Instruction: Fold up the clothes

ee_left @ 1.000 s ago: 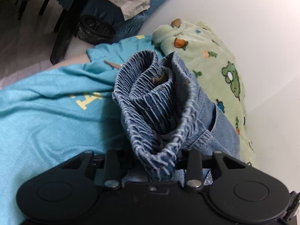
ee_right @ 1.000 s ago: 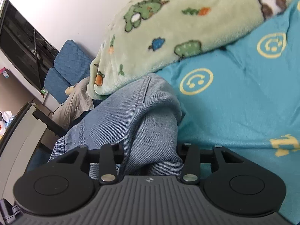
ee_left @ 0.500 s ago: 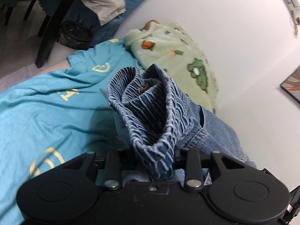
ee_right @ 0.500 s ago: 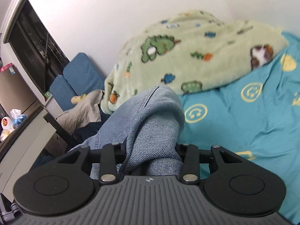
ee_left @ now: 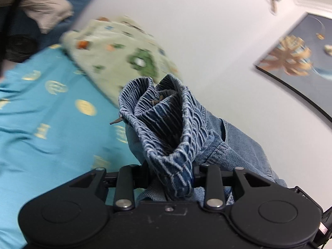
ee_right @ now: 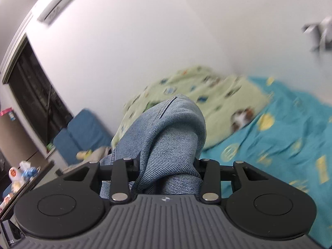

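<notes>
We hold a pair of faded blue denim jeans (ee_left: 217,141) up off the bed's turquoise sheet with yellow emblems (ee_left: 41,137), the left gripper (ee_left: 170,178) clamped on the gathered elastic waistband (ee_left: 161,120) and the right gripper (ee_right: 168,176) clamped on a bunched fold of denim, its fingers narrowed around it. We judge the two-point hold lets the jeans hang free and straighten for folding. No container is in view; a pale green fleece blanket with animal prints (ee_right: 207,91) lies at the wall.

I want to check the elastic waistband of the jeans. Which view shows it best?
The left wrist view: the gathered waistband stands sharp between the left gripper. The right wrist view shows only plain denim bunched in the right gripper.
</notes>
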Demonstrator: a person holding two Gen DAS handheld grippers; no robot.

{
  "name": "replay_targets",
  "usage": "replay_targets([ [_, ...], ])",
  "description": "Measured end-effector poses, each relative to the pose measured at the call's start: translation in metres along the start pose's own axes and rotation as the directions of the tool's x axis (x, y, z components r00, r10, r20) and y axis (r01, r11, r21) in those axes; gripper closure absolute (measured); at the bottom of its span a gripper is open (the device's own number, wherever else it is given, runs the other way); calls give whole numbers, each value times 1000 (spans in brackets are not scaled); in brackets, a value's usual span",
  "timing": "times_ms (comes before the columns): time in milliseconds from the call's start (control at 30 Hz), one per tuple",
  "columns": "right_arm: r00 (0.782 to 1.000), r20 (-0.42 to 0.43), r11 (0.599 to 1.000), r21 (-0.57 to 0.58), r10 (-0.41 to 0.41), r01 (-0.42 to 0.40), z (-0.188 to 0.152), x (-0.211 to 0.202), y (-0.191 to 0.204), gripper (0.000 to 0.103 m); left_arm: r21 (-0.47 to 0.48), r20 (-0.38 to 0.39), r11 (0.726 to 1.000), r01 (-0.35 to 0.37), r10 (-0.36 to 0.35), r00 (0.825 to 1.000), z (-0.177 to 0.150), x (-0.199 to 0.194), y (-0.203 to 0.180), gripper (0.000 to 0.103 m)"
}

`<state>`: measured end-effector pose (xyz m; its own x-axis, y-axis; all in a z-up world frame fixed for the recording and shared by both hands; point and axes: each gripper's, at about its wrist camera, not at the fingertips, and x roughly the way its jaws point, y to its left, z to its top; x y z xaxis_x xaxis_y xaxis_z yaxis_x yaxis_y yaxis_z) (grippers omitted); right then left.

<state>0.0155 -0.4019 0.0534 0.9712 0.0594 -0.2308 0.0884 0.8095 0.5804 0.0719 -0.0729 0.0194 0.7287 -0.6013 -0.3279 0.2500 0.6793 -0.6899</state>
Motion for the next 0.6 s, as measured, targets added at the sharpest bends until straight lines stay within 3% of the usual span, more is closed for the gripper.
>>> replay_targets([
  [133,994,79,997,16,-80,79,31,-47,-44,62,53,-72,995,84,-81,994,-26,43,-55,73],
  [300,969,154,981,16,-193,193,54,-96,-101,62,132,-159,978,159,-137,978,-65,97,-108,73],
  [433,940,219,963,-10,-260,269,49,-121,-139,62,227,-225,955,193,-142,964,-109,137,-138,73],
  [533,916,234,942,-4,-326,336,40,-130,-170,62,242,-294,945,220,-144,945,-134,170,-141,73],
  [600,904,230,930,19,-361,367,33,-133,-192,62,296,-322,923,247,-147,935,-150,189,-141,73],
])
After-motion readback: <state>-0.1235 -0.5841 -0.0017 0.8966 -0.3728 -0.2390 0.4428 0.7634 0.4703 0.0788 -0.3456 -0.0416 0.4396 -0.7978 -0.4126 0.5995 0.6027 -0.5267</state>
